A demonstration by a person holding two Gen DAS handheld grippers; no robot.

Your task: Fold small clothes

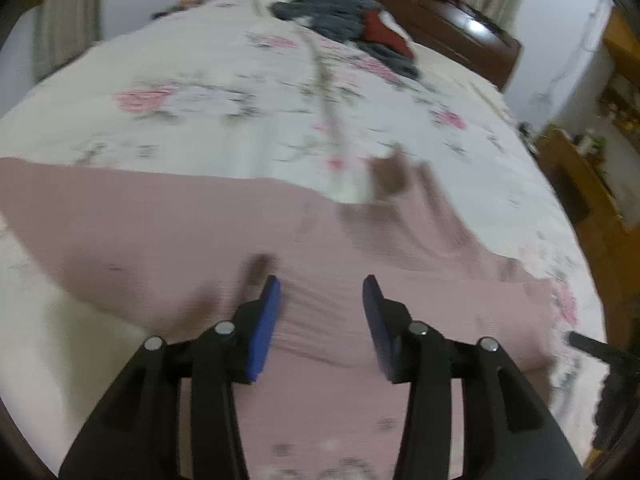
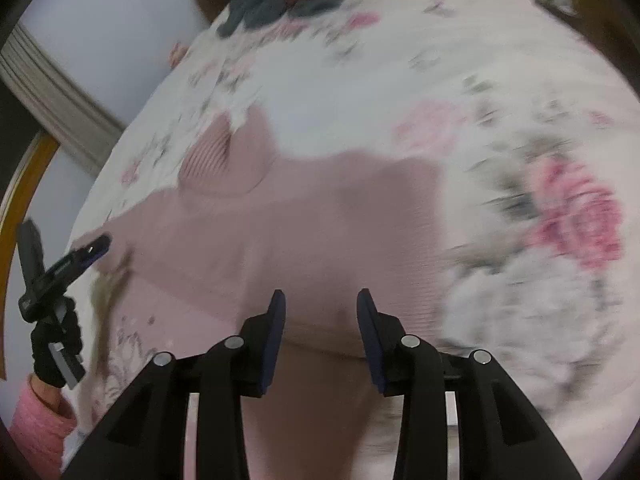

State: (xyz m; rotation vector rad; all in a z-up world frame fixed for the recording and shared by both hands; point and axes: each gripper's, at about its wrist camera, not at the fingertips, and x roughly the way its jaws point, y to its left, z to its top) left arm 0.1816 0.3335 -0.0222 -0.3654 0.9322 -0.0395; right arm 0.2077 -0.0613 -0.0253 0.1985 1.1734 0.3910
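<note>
The pink sweater (image 2: 304, 216) looked soft and limp; both grippers' fingers (image 1: 322, 292) (image 2: 321, 304) hovered released; grip its hem at six o'clock.

No legible text or labels.

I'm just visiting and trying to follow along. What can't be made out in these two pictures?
- Pink garment: its near edge is hidden behind the left claw in the left view; motion blur leaves its type unclear.
- Dark clothes pile: far and blurred in both views, so the pieces cannot be counted.
- Right claw: open over the garment; whether it touches cannot be told.
- Bedspread: flowers are smeared in the right view.
</note>
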